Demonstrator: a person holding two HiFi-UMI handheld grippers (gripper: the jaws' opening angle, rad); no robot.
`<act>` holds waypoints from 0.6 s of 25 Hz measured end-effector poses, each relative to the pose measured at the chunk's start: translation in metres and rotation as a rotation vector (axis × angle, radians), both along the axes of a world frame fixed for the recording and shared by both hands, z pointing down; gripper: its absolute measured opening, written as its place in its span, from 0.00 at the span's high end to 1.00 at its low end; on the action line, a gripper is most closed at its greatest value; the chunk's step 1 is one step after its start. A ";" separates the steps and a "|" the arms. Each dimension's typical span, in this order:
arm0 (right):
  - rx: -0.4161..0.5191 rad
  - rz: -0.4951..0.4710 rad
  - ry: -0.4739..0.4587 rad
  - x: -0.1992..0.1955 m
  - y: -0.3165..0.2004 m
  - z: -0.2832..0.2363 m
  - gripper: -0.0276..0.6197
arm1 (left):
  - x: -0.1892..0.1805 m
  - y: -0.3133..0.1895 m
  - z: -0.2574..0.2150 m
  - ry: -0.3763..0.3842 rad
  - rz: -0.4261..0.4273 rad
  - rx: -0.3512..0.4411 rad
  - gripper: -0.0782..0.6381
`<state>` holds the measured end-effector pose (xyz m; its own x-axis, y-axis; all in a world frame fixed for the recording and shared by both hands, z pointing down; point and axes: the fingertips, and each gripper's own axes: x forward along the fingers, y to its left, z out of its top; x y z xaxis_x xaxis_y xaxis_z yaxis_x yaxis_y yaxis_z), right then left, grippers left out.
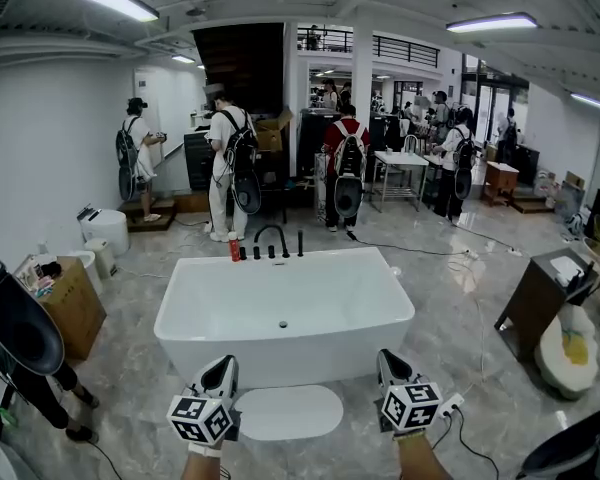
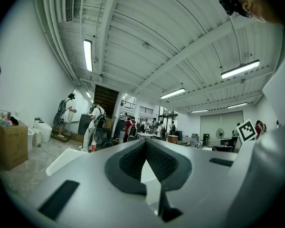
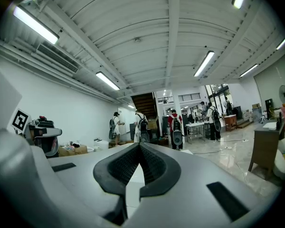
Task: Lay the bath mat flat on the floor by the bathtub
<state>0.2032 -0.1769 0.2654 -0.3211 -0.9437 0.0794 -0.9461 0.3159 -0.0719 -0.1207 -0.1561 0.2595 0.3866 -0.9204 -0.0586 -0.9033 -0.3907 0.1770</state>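
A white oval bath mat (image 1: 288, 411) lies flat on the marble floor (image 1: 460, 313), just in front of the bathtub (image 1: 285, 313) and near the middle of its front wall. The left tongs (image 1: 218, 373) and right tongs (image 1: 392, 366) are raised before the tub's front corners, both closed and empty. The mat looks placed; a good finish is to check that its edges are smooth and parallel to the tub.

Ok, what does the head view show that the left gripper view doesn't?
Only the head view: the bath mat flat on the floor before the bathtub, and the right gripper. Only the left gripper view: the left gripper with jaw tips together, nothing between. Both: the cardboard box and people standing at the back.
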 end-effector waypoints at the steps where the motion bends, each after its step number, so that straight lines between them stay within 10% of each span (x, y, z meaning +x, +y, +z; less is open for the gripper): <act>1: 0.003 0.001 -0.001 0.001 0.000 -0.001 0.92 | 0.001 0.000 0.000 -0.001 0.000 0.000 0.87; 15: -0.007 -0.001 0.014 -0.003 -0.003 0.006 0.92 | 0.001 -0.005 0.005 -0.010 0.007 -0.001 0.87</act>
